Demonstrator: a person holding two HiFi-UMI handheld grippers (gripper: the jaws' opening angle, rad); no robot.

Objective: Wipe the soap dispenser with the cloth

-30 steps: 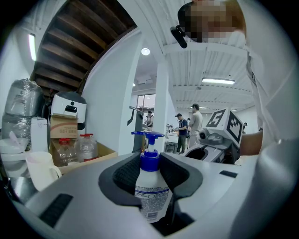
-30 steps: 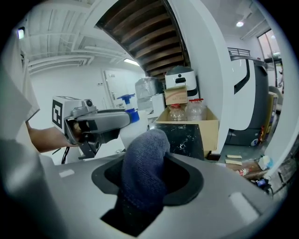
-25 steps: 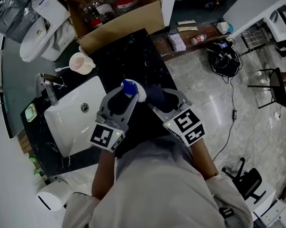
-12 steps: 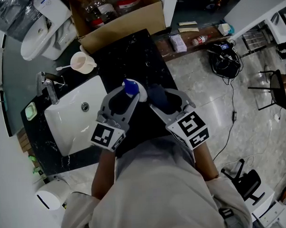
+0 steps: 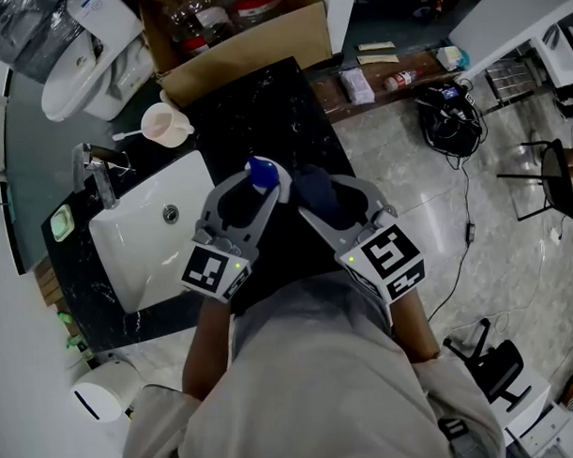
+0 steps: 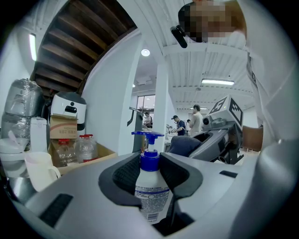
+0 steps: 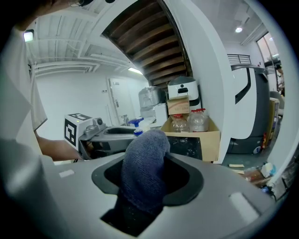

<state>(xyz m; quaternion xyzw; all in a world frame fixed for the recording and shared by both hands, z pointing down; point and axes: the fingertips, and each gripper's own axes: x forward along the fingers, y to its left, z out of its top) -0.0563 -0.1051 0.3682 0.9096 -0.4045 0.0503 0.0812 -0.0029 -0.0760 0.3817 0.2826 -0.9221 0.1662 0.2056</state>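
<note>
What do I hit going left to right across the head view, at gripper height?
sink → soap dispenser → cloth → black bag on the floor → black chair

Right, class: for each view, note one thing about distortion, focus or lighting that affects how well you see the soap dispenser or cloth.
Head view: evenly lit, but the dark cloth nearly merges with the black counter. Left gripper view: fisheye bending, black corners; soap dispenser sharp, ceiling lamp blown out. Right gripper view: same bending; cloth's weave sharp.
</note>
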